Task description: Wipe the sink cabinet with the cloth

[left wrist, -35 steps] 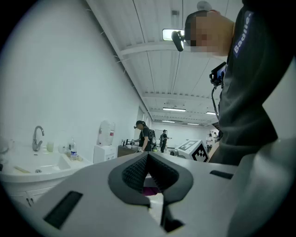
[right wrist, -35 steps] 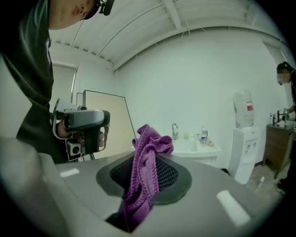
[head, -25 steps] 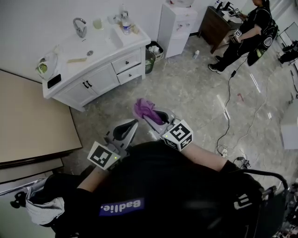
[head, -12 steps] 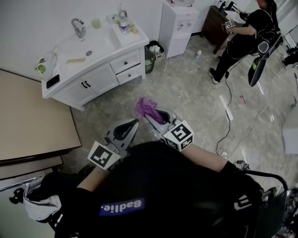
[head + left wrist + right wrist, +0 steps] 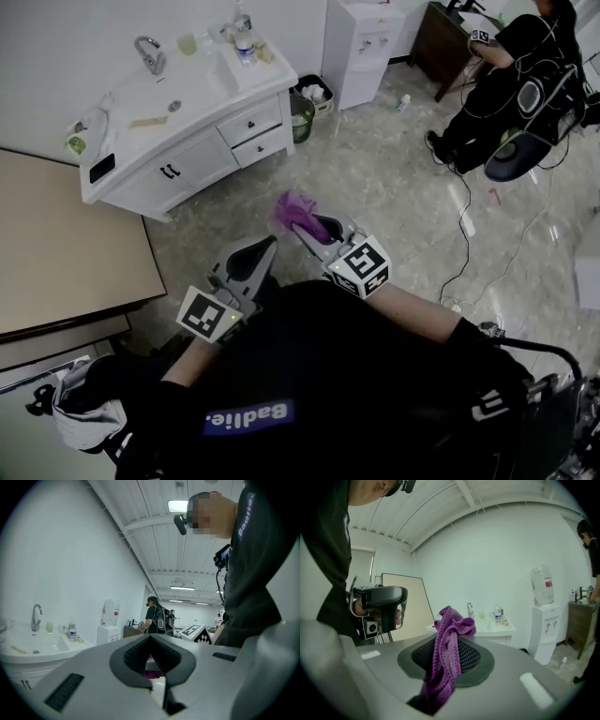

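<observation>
Purple knitted cloth (image 5: pixel 449 634), soft and crumpled, is pinched between the ribbed dark pads of the right gripper (image 5: pixel 451 656). The grey plastic jaws are pressed onto it. A bunched lump is pushed out past the tips, and the lower end is lost in the slot between the jaws.

The left gripper (image 5: pixel 151 641) is held just beside the right one, on its left. Its jaws are pressed together with nothing clamped. The purple scrap seen through the gap under its pads is the cloth beyond.

A white sink cabinet (image 5: pixel 202 159) with drawers, dark handles and a glossy basin top is seen well ahead of both grippers, off to their left, untouched. A curved chrome tap (image 5: pixel 147 52) and a clear plastic bottle (image 5: pixel 244 44) are set on its top. Other items round the basin are too small to identify.

A white water dispenser (image 5: pixel 361 42) is placed right of the cabinet, its top cut off in the head view. A flat beige board (image 5: pixel 66 244) is seen left of the left gripper.

The floor is laid with glossy grey marble-pattern tiles (image 5: pixel 394 187). Another person in dark clothes (image 5: pixel 497 84) is seen far ahead to the right, partly cut by the frame edge.
</observation>
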Available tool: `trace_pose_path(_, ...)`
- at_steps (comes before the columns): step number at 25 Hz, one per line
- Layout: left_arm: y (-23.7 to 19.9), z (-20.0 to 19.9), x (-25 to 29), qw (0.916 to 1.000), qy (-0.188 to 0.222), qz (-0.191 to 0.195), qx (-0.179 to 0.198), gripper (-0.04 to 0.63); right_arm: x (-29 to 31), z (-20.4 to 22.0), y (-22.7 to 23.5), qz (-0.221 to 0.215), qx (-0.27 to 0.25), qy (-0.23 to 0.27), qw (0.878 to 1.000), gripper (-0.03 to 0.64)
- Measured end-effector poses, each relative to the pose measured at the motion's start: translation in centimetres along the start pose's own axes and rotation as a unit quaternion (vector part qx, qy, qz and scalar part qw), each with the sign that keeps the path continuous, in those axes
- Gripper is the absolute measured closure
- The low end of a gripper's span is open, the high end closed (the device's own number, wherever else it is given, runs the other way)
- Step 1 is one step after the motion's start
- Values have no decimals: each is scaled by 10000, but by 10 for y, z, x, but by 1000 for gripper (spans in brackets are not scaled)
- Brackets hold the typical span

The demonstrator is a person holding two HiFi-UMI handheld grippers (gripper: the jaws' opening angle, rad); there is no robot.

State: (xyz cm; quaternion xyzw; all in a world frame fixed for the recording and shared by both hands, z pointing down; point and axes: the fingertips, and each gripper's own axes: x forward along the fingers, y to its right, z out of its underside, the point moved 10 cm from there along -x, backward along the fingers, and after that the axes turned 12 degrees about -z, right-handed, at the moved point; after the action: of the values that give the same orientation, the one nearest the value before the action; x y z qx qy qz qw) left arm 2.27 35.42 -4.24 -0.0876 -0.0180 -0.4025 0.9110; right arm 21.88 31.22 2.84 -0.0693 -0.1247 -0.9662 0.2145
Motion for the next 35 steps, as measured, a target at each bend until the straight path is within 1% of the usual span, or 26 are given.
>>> trace_pose_path(2,-16,0,5,10000,4,61,36,606,14,-2,8,71,-1,-20,10000,537)
trace_pose_path(5,-55,1,11,9999,33,127,35,606,45,-6,23,210,18,-89,9997,536)
trace_pose_path(8,-105,-1,19,9997,-48,231,-71,606,84,-12,42,429,157,-97,9989,537)
trace_pose_path(10,-141,-3,27,9993,-85,362,-73,606,113,-19,57,571,183,-94,9982,537)
trace_pose_path(13,-193,-6,40,9985,-80,524,-115,606,158,-25,78,745,237,-127,9969,537)
trace_pose_path(16,-236,-12,56,9978,-55,651,-119,606,191,-31,102,946,283,-65,9951,537)
trace_pose_path(19,-265,-15,74,9971,-105,750,-14,606,210,-31,122,1142,358,7,9928,537)
trace_pose_path(23,-287,-11,101,9979,-15,640,-21,606,214,-19,154,1245,394,8,9914,537)
trace_pose_path(25,-292,-1,116,9986,50,520,-14,606,212,-7,172,1229,328,-30,9919,537)
trace_pose_path(28,-296,28,143,9993,135,344,-51,606,210,20,205,1156,215,-121,9930,537)
trace_pose_path(31,-302,71,174,9993,201,288,-112,606,217,59,243,1158,174,-147,9930,536)
trace_pose_path(35,-318,138,218,9996,89,266,-64,606,238,125,295,1248,264,-167,9917,537)
